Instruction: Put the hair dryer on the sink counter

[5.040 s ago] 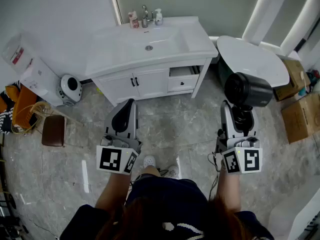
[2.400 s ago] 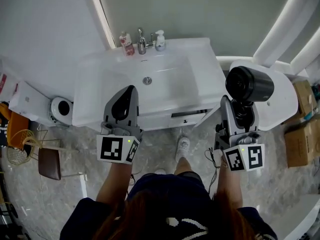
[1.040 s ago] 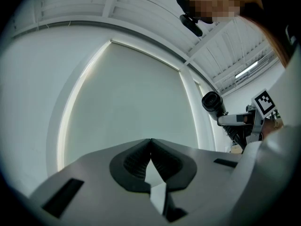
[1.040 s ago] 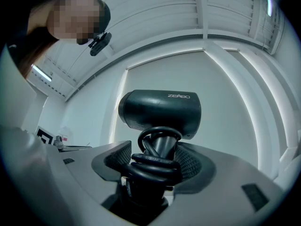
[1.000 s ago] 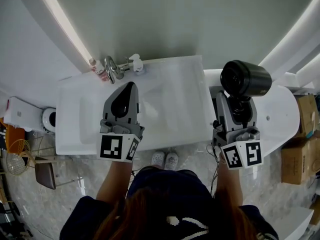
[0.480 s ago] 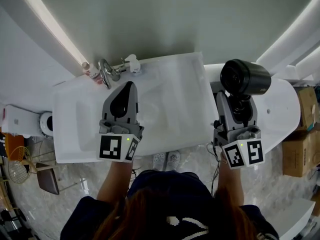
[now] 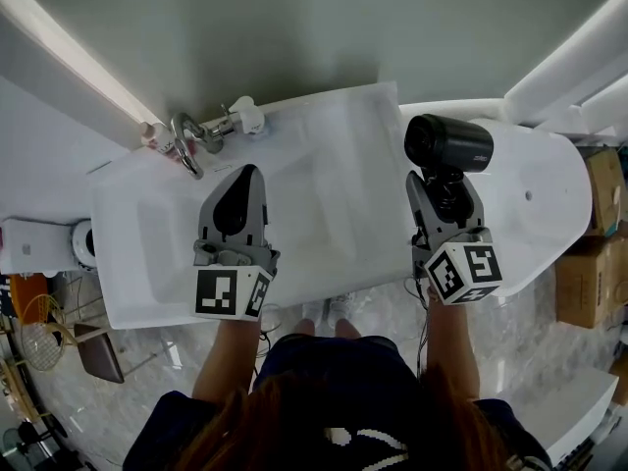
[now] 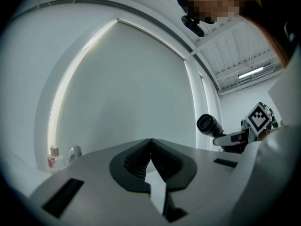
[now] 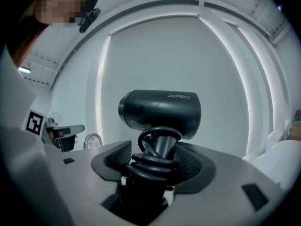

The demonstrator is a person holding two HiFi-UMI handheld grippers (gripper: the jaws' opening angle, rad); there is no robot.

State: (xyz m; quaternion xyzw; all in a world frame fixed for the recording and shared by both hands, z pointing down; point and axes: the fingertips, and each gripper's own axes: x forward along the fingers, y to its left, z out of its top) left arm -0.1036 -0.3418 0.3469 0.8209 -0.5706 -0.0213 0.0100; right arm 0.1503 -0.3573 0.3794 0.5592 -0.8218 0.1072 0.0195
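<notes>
The black hair dryer [image 7: 449,145] stands upright in my right gripper [image 7: 444,189], which is shut on its handle and the cord wound round it. It hangs over the right edge of the white sink counter [image 7: 358,180]. In the right gripper view the dryer's barrel [image 9: 160,108] lies crosswise above the jaws, and my right gripper [image 9: 157,161] clamps the coiled cord. My left gripper [image 7: 245,173] is shut with nothing in it and hovers above the basin. Its pads meet in the left gripper view [image 8: 150,147], where the dryer [image 8: 207,124] shows small at the right.
A chrome faucet [image 7: 184,143], a pink bottle [image 7: 152,135] and a white pump bottle [image 7: 243,116] stand along the counter's back edge. A white rounded tub [image 7: 549,194] adjoins the counter on the right. Cardboard boxes [image 7: 589,273] sit on the floor beyond it, and a stool [image 7: 98,351] at lower left.
The person has walked up to the sink. In the last second my right gripper carried the hair dryer left to the counter's right edge. The left gripper stays shut over the basin.
</notes>
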